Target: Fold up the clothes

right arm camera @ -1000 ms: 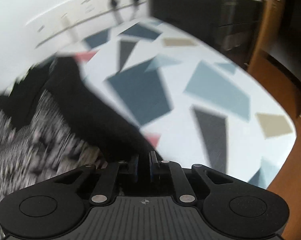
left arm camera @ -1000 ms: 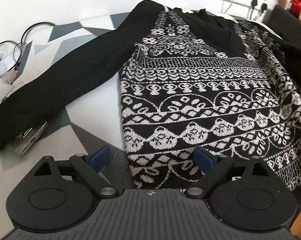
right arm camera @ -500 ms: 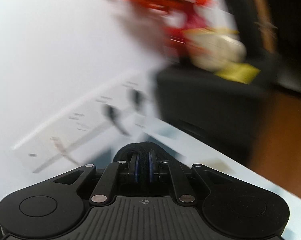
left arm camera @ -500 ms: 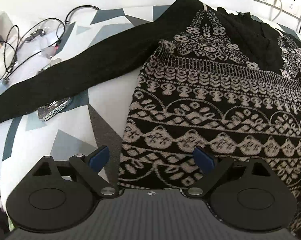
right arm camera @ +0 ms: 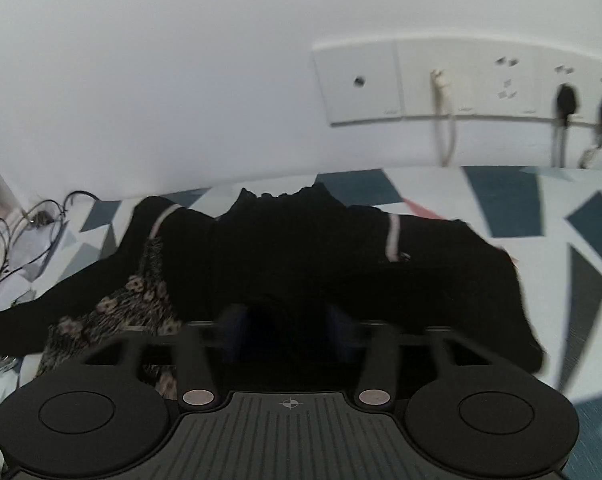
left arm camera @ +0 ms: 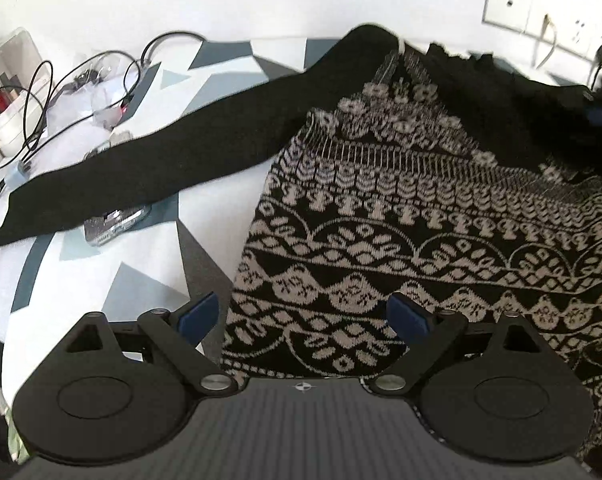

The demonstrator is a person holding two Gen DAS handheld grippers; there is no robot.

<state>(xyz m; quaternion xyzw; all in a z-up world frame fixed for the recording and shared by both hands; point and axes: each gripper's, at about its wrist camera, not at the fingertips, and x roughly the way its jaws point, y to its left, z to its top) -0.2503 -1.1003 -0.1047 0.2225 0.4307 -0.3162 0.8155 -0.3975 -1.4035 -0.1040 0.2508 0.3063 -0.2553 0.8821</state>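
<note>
My left gripper (left arm camera: 303,318) spread wide over the hem of the patterned sweater (left arm camera: 421,216), centre frame, phone (left arm camera: 115,226) under its sleeve at left seen only here, my right gripper (right arm camera: 289,334) parted over the black folded top, wall sockets (right arm camera: 461,80) upper right.

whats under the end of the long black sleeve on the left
A silver phone-like device pokes out from under the black sleeve, lying on the patterned tablecloth. Only its near part shows; the rest is covered by the sleeve, so anything else beneath cannot be seen.
</note>
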